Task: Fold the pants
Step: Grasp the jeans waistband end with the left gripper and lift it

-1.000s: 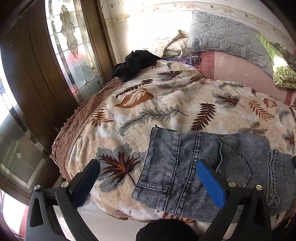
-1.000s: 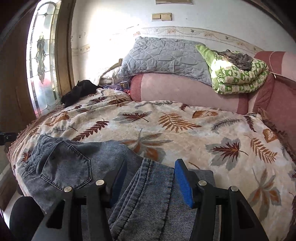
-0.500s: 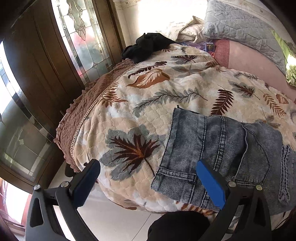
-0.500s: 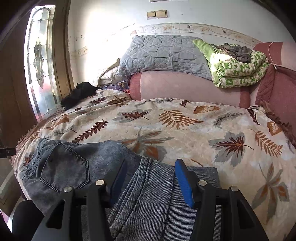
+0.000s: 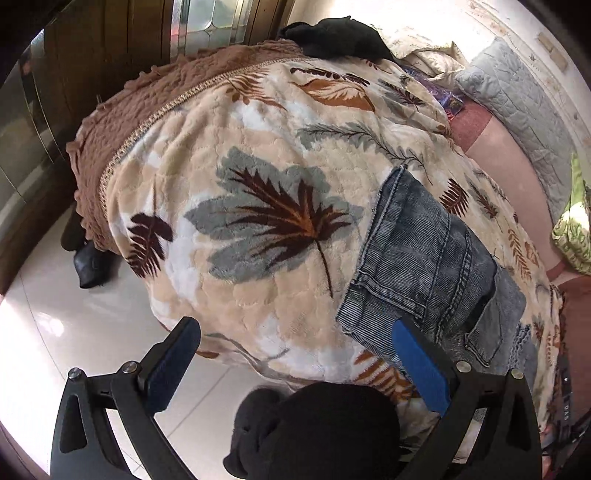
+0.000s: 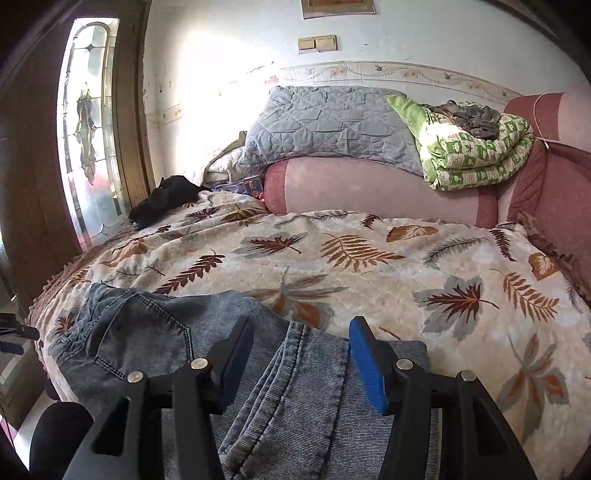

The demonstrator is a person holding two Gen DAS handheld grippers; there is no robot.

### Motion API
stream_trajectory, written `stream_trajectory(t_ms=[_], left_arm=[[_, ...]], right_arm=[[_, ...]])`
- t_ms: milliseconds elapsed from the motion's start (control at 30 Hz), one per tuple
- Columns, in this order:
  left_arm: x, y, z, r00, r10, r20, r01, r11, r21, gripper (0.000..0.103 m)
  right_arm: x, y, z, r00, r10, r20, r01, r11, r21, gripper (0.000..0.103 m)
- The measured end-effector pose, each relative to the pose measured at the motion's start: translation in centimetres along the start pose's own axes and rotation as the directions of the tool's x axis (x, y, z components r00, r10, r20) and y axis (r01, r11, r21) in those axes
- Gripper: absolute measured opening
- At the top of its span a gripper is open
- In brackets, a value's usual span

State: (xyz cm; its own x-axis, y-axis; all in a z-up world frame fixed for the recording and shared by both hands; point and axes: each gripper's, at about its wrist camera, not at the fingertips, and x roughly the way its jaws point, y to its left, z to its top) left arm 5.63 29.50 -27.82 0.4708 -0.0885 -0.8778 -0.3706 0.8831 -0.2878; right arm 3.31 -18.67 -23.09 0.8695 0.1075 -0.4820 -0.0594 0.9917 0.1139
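Grey-blue denim pants [image 6: 155, 332] lie folded at the near edge of the bed, back pocket up. A folded leg with its hem [image 6: 314, 354] lies across them. My right gripper [image 6: 301, 332] hovers low over that leg, open about halfway, the folded denim lying between and under its blue pads. My left gripper [image 5: 293, 332] is wide open and points steeply down over the bed's rounded corner, left of the pants [image 5: 424, 258]. Its right pad [image 5: 413, 354] is just off the waistband corner and nothing is between its fingers.
A cream leaf-print blanket [image 6: 369, 280] covers the bed, with a brown ruffled edge [image 5: 122, 122]. A black garment [image 5: 332, 33] lies at the far corner. Pillows and a green quilt [image 6: 472, 155] sit at the headboard. White tile floor [image 5: 74, 332] and a dark rounded shape [image 5: 314, 424] are below.
My left gripper has swung left and down, tipping and rolling toward the bed's corner, so the pants have slid to the right of its view. The right gripper has stayed still.
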Motion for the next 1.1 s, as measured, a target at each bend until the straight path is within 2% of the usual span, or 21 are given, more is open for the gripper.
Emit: stream_trajectory(t_ms=[133,267,400,533,633,733,800,833,967,1100], left_arm=[[1.5,-0.2,-0.4,0.996,-0.062,-0.064,0.06,0.998,-0.028,0.103],[2.7,-0.4,-0.5,0.976,-0.177,-0.123,0.163,0.979,-0.119,0.103],[3.5,-1.6,-0.6,0.961,-0.227,-0.157,0.207,0.969,-0.135,0.103],[4.6,-1.9,-0.1,0.958,-0.245,-0.147,0.218,0.959,-0.179,0.103],[5.4,-2.1,0.1,0.949,-0.273,-0.157,0.239,0.949,-0.204,0.103],[5.6,-2.9,0.3,0.941,-0.306,-0.144,0.276,0.941,-0.197,0.096],[5.8,-3.3,0.4,0.937,-0.318,-0.146,0.287,0.937,-0.198,0.084],[5.9,-3.5,0.4,0.933,-0.327,-0.152,0.296,0.935,-0.196,0.075],[6.3,-4.0,0.3,0.938,-0.31,-0.151,0.283,0.942,-0.179,0.072],[6.4,-4.1,0.5,0.947,-0.297,-0.121,0.274,0.945,-0.176,0.064]], right_arm=[[-0.6,-0.2,0.0,1.0,-0.009,0.016,0.009,1.0,0.001,0.059],[-0.2,-0.2,-0.4,1.0,-0.022,0.003,0.022,1.0,0.001,0.06],[0.0,0.2,-0.7,0.999,-0.037,0.007,0.037,0.999,-0.032,0.06],[-0.1,0.5,-0.9,0.999,-0.032,0.008,0.032,0.998,-0.05,0.06],[-0.3,0.6,-0.9,0.999,-0.03,0.015,0.031,0.998,-0.06,0.06],[-0.3,0.6,-1.0,1.0,-0.028,0.015,0.028,0.998,-0.061,0.06],[-0.3,0.7,-1.0,1.0,-0.024,0.015,0.025,0.998,-0.059,0.06],[-0.3,0.7,-1.0,1.0,-0.023,0.015,0.024,0.998,-0.059,0.06],[-0.2,1.0,-1.0,1.0,-0.02,0.016,0.021,0.997,-0.069,0.06],[-0.2,1.1,-1.0,1.0,-0.017,0.015,0.018,0.997,-0.075,0.06]])
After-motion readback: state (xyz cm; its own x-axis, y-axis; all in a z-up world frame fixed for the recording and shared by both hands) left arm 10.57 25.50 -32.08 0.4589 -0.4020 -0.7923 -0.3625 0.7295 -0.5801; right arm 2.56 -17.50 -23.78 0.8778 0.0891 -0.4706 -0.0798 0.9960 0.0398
